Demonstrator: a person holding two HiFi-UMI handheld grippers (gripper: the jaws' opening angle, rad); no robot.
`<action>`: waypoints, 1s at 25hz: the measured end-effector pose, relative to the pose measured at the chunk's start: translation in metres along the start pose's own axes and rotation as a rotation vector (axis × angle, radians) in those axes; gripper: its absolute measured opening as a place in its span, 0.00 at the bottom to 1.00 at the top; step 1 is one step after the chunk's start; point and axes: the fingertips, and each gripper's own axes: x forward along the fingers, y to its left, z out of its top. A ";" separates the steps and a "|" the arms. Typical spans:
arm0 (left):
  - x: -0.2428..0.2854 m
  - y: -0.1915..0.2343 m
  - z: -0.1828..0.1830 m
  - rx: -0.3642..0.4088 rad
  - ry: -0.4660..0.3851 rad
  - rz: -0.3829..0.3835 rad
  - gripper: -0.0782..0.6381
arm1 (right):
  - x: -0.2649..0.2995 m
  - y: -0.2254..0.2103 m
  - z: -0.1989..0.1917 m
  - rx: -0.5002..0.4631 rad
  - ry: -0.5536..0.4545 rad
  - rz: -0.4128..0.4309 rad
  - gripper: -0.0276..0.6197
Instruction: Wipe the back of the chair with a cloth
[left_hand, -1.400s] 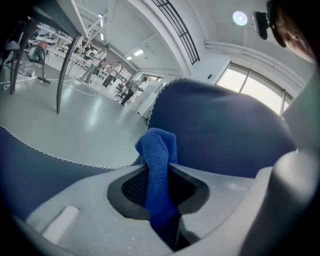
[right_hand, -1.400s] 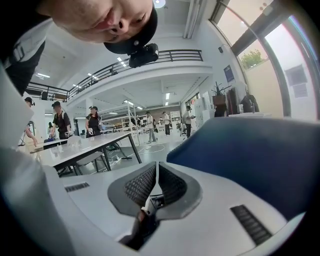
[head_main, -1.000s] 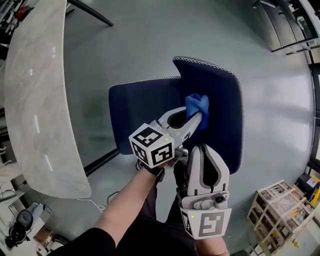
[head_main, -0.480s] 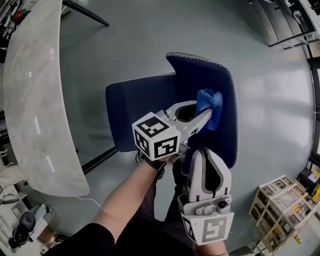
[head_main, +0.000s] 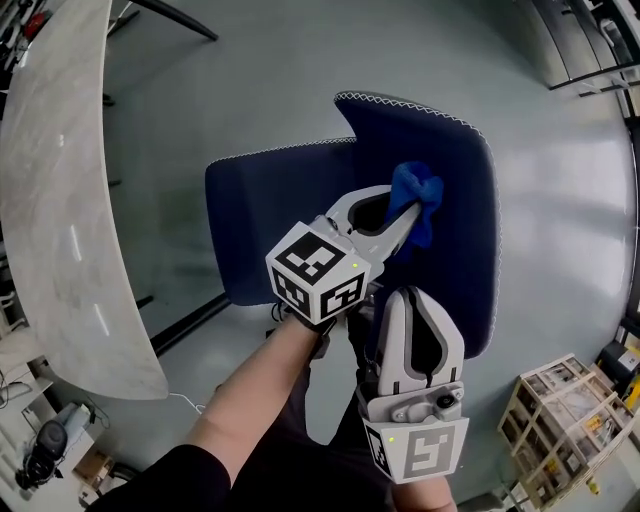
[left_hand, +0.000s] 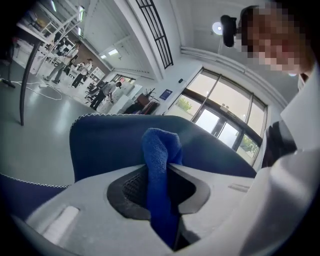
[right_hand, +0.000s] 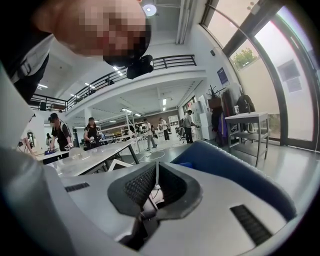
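A navy blue chair stands on the grey floor, its seat (head_main: 265, 215) to the left and its back (head_main: 455, 170) to the right. My left gripper (head_main: 408, 212) is shut on a bright blue cloth (head_main: 416, 198), which presses on the front face of the back. In the left gripper view the cloth (left_hand: 161, 155) sticks up between the jaws of the left gripper (left_hand: 168, 166), with the chair back (left_hand: 110, 142) just behind. My right gripper (head_main: 412, 297) hangs lower, near the back's bottom edge, shut and empty. The right gripper (right_hand: 154, 169) shows its jaws together beside the chair back (right_hand: 240, 172).
A long white marble-look table (head_main: 50, 200) runs down the left side. A wooden crate (head_main: 565, 420) stands at the lower right, and a cable (head_main: 190, 402) lies on the floor. Several people stand far off by tables (right_hand: 90, 132).
My left gripper has carried the cloth a little to the right and up across the chair back. The right gripper has stayed where it was, shut.
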 end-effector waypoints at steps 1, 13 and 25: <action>0.000 0.004 -0.003 -0.008 -0.016 -0.005 0.22 | 0.002 0.000 -0.004 -0.001 0.002 0.003 0.09; -0.005 0.076 -0.058 -0.009 -0.063 0.087 0.22 | 0.026 0.007 -0.047 -0.002 0.014 0.057 0.09; -0.005 0.143 -0.117 -0.026 0.020 0.228 0.22 | 0.038 0.013 -0.071 -0.002 0.011 0.091 0.09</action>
